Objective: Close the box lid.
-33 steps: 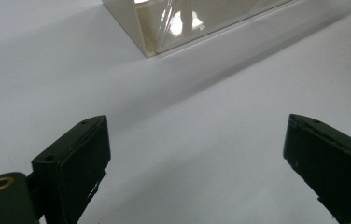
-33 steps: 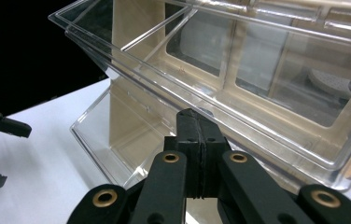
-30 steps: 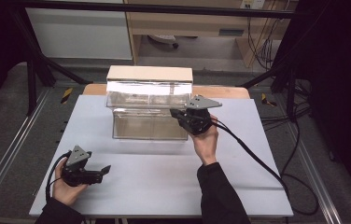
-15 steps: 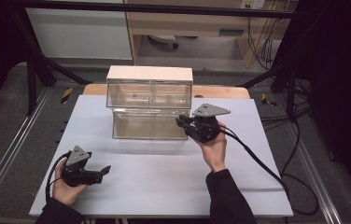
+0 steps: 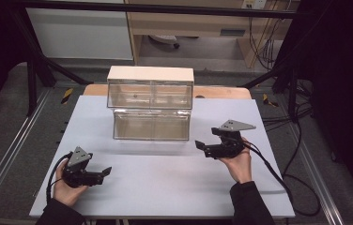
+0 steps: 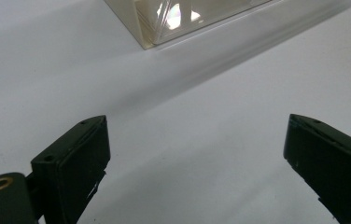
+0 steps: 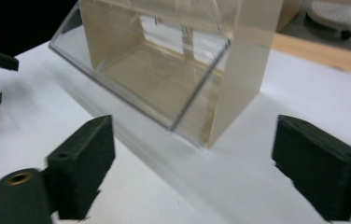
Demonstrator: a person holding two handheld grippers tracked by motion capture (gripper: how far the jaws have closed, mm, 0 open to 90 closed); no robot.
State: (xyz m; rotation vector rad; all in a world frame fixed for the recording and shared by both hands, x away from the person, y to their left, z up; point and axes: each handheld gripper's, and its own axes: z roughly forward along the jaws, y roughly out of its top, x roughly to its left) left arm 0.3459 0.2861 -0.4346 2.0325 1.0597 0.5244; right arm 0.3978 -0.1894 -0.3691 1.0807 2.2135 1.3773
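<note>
- One clear plastic cabinet (image 5: 150, 105) stands at the far middle of the bench (image 5: 165, 187), with two tiers: a set-back upper one split into two clear-fronted compartments under a pale top, and a lower one with a single wide clear flap front.
- In the right gripper view the cabinet (image 7: 173, 65) appears corner-on, its slanted clear front and beige side wall visible; nothing can be seen inside it.
- Two tongs are in use, one in each hand.
- The right tongs (image 5: 202, 149) lie just off the cabinet's near right corner, apart from it; their jaws have just been opening and now stand wide with nothing between them (image 7: 192, 172).
- The left tongs (image 5: 105, 172) rest near the front left of the bench, well apart from the cabinet, jaws spread wide over bare white surface (image 6: 197, 163).
- One cable trails from each of the tongs.
</note>
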